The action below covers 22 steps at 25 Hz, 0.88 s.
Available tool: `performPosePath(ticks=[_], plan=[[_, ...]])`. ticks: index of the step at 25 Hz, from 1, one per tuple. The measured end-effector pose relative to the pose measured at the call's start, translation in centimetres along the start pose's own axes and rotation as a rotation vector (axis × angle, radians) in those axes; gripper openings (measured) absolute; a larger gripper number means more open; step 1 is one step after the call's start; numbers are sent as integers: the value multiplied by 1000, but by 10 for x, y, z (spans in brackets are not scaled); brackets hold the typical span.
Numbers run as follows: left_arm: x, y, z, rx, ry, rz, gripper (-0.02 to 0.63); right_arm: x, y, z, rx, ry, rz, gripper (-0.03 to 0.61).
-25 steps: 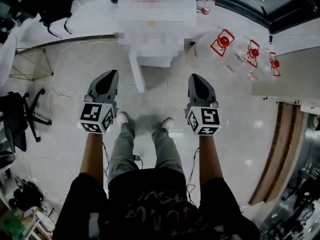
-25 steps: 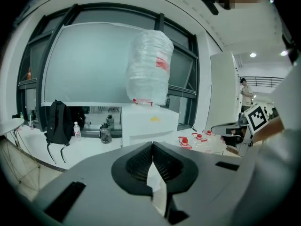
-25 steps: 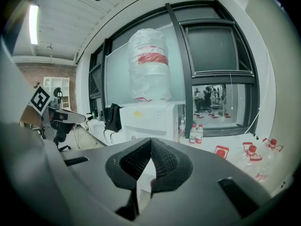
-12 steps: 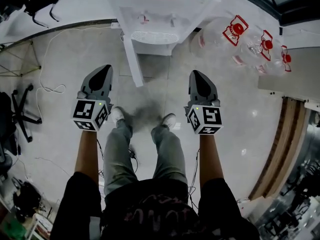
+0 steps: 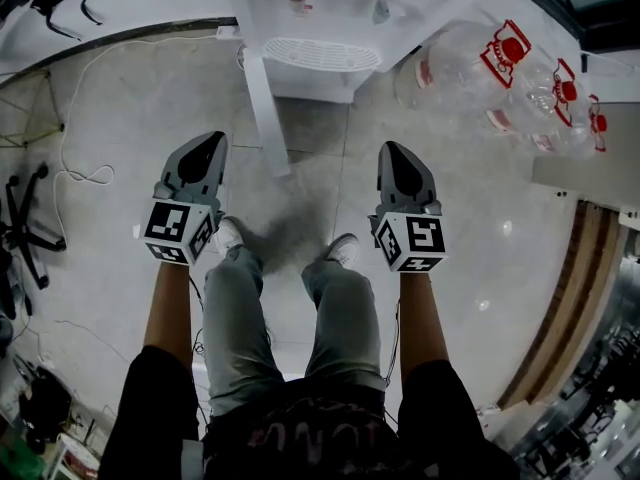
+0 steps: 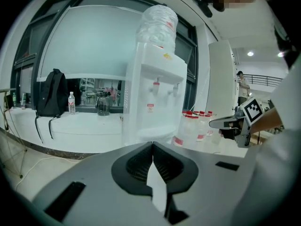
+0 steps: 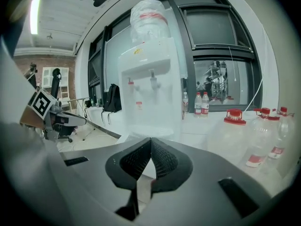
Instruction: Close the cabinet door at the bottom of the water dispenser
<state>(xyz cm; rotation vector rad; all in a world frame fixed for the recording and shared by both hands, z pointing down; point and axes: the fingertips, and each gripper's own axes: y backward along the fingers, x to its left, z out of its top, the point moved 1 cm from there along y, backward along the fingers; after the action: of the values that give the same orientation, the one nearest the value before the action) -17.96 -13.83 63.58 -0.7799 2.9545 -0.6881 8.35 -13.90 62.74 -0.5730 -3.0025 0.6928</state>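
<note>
The white water dispenser (image 5: 330,38) stands at the top of the head view, with its drip tray and two taps showing. Its bottom cabinet door (image 5: 262,98) is swung open and juts edge-on toward me over the floor. My left gripper (image 5: 220,148) is shut and empty, just left of the door's free edge. My right gripper (image 5: 391,154) is shut and empty too, to the right of the door. The left gripper view shows the dispenser (image 6: 153,93) ahead of the left gripper (image 6: 152,145). The right gripper view shows the dispenser (image 7: 150,88) beyond the right gripper (image 7: 150,140).
Large water jugs with red caps (image 5: 480,63) lie on the floor right of the dispenser. A white cable (image 5: 75,173) trails across the tiles at left, near an office chair's base (image 5: 20,223). A black backpack (image 6: 49,98) and bottles sit on the counter behind.
I have stepped closer: the dispenser and its open door have slid toward the top of the head view. Both grippers have stayed shut, held at the same height.
</note>
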Motion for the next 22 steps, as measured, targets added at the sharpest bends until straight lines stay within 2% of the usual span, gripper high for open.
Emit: performPosePath(ticks=[4, 7, 15, 18, 22], plan=[[7, -17, -43, -1, -4, -15, 14, -7, -22, -40, -5, 10, -1, 14], [9, -32, -75, 4, -48, -54, 14, -12, -40, -70, -12, 16, -3, 12], [0, -70, -155, 16, -176, -226, 14, -30, -84, -143, -32, 39, -17, 14], [1, -82, -174, 9, -206, -272, 14, -41, -97, -163, -49, 28, -39, 14], [-1, -95, -179, -51, -196, -316, 14, -53, -112, -181, -70, 23, -65, 12]])
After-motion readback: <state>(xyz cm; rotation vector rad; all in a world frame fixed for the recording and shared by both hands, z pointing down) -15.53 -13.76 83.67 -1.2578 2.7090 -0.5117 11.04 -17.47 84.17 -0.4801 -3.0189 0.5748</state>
